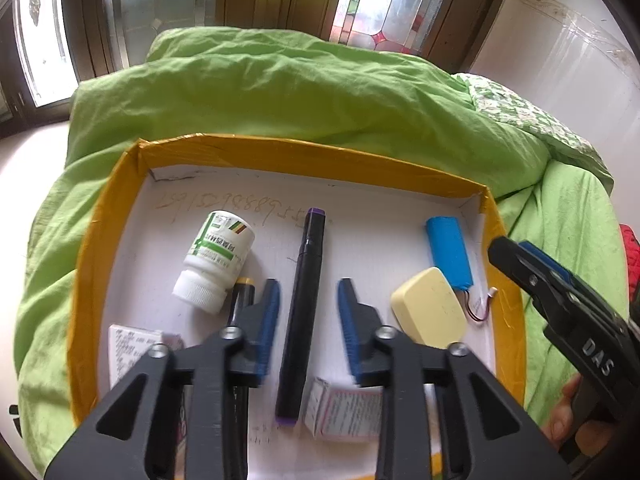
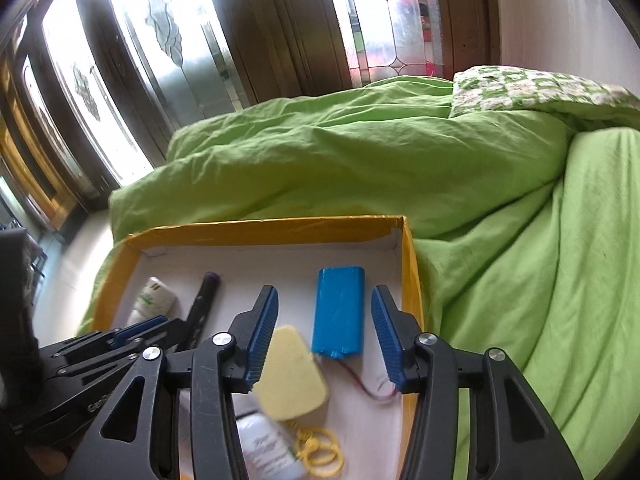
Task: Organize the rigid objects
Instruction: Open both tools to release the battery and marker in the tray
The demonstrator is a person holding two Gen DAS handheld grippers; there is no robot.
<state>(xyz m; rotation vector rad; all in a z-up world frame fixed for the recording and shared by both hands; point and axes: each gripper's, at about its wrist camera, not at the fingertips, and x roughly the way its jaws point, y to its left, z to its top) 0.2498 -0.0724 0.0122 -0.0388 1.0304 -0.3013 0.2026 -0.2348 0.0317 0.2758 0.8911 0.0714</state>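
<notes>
A yellow-rimmed box (image 1: 288,152) with a white floor lies on a green duvet. In it lie a black marker with purple ends (image 1: 300,312), a white pill bottle (image 1: 216,258), a blue battery pack (image 1: 448,252) with red wires, a pale yellow rounded block (image 1: 430,308) and small printed cartons (image 1: 344,408). My left gripper (image 1: 308,292) is open, its fingers on either side of the marker, above it. My right gripper (image 2: 324,304) is open over the battery pack (image 2: 339,316) and the yellow block (image 2: 290,372); it also shows in the left wrist view (image 1: 516,256).
The green duvet (image 1: 304,92) surrounds the box, with a patterned pillow (image 2: 532,88) at the far right. Glass doors stand behind. A second marker with a yellow cap (image 1: 244,292) lies under the left finger. Yellow rings (image 2: 320,448) and a small bottle (image 2: 268,448) lie near the box's front.
</notes>
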